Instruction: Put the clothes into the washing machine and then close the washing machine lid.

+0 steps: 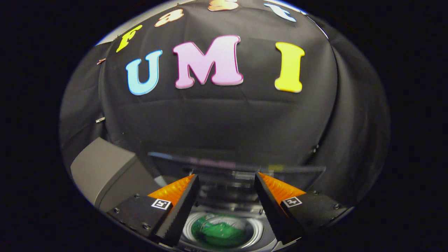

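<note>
My tongs [226, 183] hang spread and empty above the washing machine [115, 171]; green clothes [222, 232] lie inside, so I should catch the raised lid's [238, 167] edge squarely and lower it gently.

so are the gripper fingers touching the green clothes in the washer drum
Apart. In the gripper view the gripper is open with nothing between its fingers, and the green clothes lie down inside the drum, well below the fingertips.

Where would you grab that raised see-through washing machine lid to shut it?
Probably at its free top edge, coming from above and in front. The lid stands open beyond the open gripper, a thin pane tilted up behind the drum holding green clothes; its upper edge is the nearest thin part the fingers could straddle.
</note>
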Demonstrator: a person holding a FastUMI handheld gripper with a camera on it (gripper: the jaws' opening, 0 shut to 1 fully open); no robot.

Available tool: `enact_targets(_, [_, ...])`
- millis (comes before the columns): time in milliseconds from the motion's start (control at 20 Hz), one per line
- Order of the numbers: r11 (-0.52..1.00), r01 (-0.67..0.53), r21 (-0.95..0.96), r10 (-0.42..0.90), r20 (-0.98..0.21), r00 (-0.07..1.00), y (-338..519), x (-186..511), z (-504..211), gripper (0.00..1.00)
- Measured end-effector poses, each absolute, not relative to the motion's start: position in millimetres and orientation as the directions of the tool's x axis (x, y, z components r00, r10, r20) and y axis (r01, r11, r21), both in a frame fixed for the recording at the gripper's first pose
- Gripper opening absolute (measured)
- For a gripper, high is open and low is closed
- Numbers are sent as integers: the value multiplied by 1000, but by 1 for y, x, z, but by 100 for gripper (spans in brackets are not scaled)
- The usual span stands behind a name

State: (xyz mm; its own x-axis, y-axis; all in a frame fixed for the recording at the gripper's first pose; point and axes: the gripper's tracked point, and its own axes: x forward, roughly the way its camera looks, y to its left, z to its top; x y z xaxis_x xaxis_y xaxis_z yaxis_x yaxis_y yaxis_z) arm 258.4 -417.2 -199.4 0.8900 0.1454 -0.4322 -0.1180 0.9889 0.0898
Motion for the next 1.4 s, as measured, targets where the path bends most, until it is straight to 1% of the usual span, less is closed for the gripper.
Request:
enact_targets(100, [992, -91, 84, 118, -413, 903, -429, 292, -198, 99])
enact_targets(150, [993, -73, 90, 106, -447, 888, -430, 302, -213, 99])
enact_targets(200, [990, -70, 119, 122, -520, 846, -430, 296, -234, 99])
enact_targets(250, [979, -33, 201, 125, -467, 875, -431, 304, -228, 99])
enact_targets(300, [986, 1, 167, 82, -491, 867, -444, 312, -239, 99])
enact_targets(350, [990, -34, 136, 95, -471, 877, -440, 306, -242, 99])
enact_targets(400, [988, -13, 152, 84, -468, 880, -438, 305, -234, 99])
enact_targets(750, [990, -26, 138, 89, -475, 876, -436, 308, -242, 99])
enact_targets(1000, [990, -30, 137, 94, -488, 868, -434, 300, -242, 99])
enact_targets(1100, [990, -27, 137, 91, -492, 866, -434, 270, -243, 99])
enact_targets(1400, [992, -2, 127, 67, -516, 854, -432, 245, -251, 99])
